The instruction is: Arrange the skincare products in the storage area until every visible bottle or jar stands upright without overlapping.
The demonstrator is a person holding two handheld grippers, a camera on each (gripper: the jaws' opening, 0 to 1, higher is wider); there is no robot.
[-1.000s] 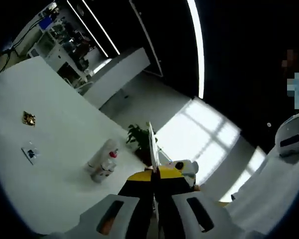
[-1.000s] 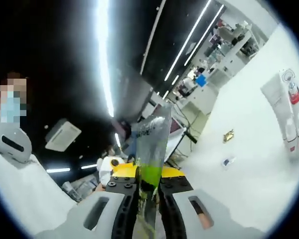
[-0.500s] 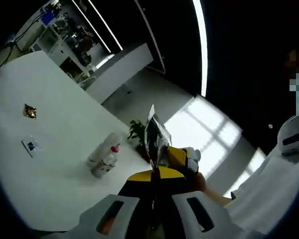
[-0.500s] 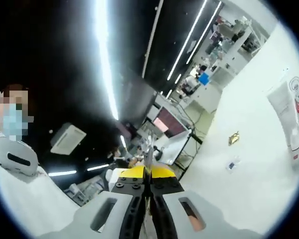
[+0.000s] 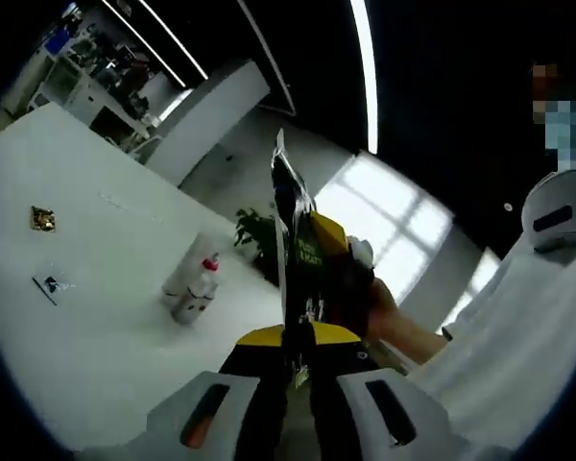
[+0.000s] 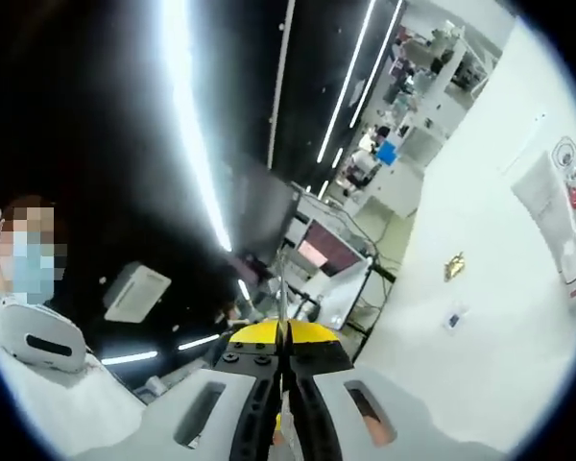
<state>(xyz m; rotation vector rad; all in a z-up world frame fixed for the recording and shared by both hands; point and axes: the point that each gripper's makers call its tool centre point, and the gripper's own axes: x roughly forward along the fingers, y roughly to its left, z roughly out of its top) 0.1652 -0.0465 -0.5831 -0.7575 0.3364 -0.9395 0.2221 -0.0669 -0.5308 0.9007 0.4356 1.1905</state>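
Both grippers pinch 1 thin sachet (image 5: 298, 240) between them, held in the air above the white table (image 5: 96, 327): left gripper (image 5: 298, 351) and right gripper (image 6: 281, 360) each clamp an edge. The bottles (image 5: 190, 288) stand on that table, clustered. Likely next: lower the sachet beside them, upright.

Glossy dark sachet (image 5: 298, 240) with green-yellow print; beside it, on white table (image 5: 96, 327), pale bottles (image 5: 194, 288) with red cap; white tube (image 6: 547, 216) with red marking; small gold packet (image 5: 43, 219).
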